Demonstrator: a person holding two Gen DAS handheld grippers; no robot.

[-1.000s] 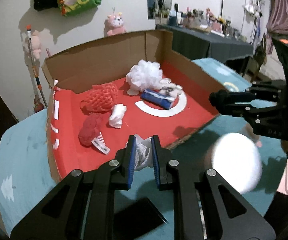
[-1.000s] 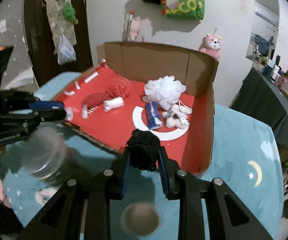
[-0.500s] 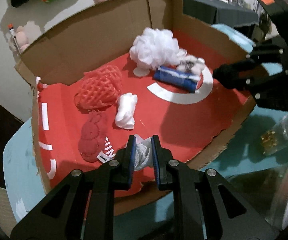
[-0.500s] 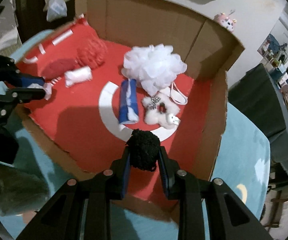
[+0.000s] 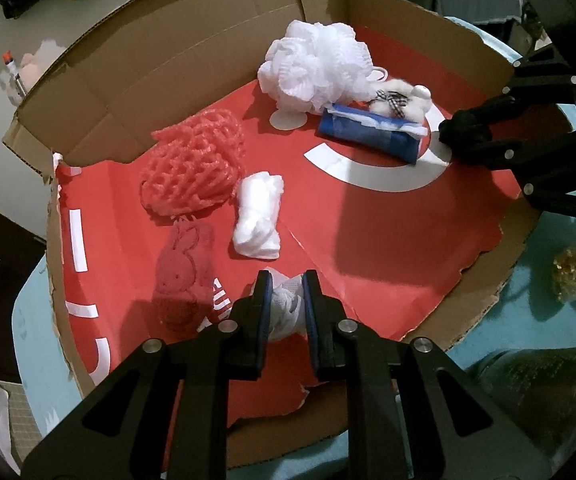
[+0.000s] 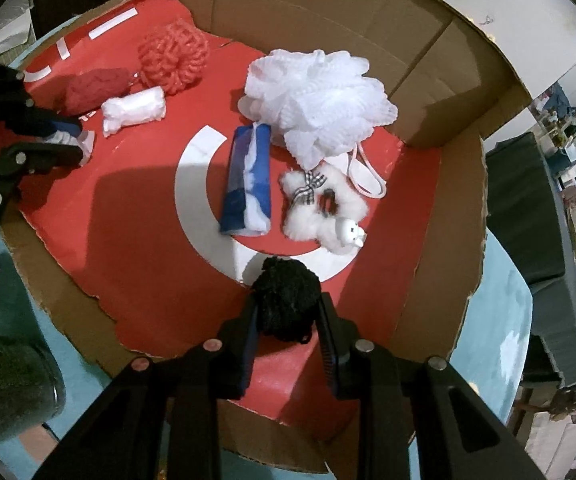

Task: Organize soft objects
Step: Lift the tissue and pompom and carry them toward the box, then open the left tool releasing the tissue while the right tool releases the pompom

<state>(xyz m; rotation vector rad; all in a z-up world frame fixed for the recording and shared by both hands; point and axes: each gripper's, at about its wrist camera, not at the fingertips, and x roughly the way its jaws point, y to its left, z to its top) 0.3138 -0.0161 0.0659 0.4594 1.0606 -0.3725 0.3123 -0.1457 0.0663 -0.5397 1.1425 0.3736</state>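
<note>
Left wrist view: left gripper [image 5: 284, 309] fingers clamp a white cloth [image 5: 283, 308] above the box [image 5: 207, 52] floor; right gripper [image 6: 288, 312] fingers clamp a black pompom [image 6: 286, 300], both positioned for deposit.

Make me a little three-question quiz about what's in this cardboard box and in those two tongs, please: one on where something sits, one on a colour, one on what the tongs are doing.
1. Where does the blue roll lie?
A. on the white ring, beside the white fluffy toy
B. outside the box
C. on top of the red net ball

2. What colour is the bundle in the right tongs?
A. yellow
B. black
C. pink

3. What are the left tongs doing?
A. standing wide open and empty
B. gripping the blue roll
C. pinching a small white bundle

Answers:
A: the blue roll rests on the white ring, next to the white fluffy toy.
B: the right tongs clasp a black bundle.
C: the left tongs squeeze a small white bundle.
</note>
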